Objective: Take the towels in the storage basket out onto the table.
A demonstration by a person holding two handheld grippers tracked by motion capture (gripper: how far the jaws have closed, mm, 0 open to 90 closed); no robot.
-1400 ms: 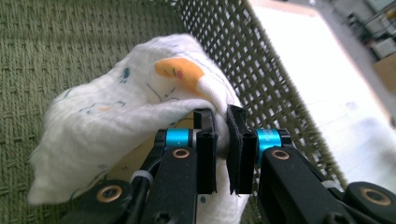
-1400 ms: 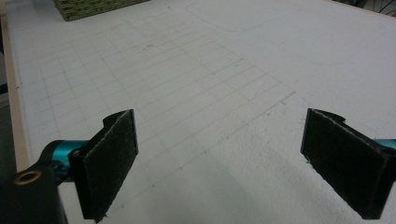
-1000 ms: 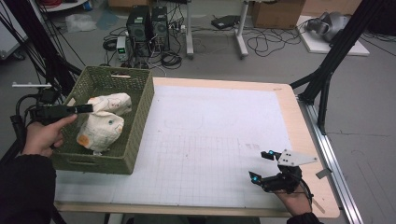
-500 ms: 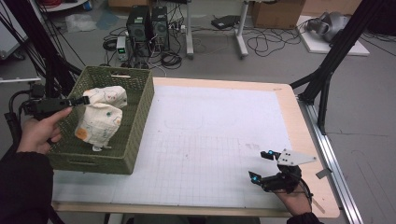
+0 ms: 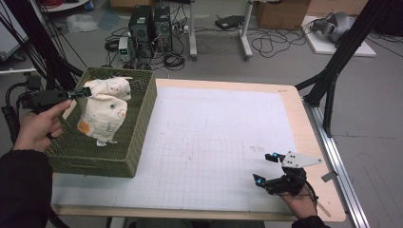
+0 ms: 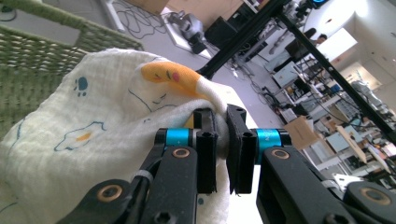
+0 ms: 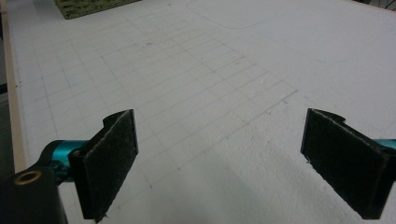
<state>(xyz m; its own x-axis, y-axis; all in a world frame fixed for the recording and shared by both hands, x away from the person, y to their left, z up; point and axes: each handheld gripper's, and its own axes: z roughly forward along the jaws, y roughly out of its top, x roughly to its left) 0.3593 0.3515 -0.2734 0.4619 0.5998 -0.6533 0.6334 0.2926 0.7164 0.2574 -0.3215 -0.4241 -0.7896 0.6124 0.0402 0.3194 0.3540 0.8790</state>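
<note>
While the right gripper rests low over the white gridded mat near the table's front corner, jaws spread wide with nothing between them, the action is over at the green woven basket. There the left gripper has its jaws pinched tight on a fold of the cream printed cloth, which hangs bunched from the grip above the basket floor. A second cream cloth lies just behind it in the basket.
</note>
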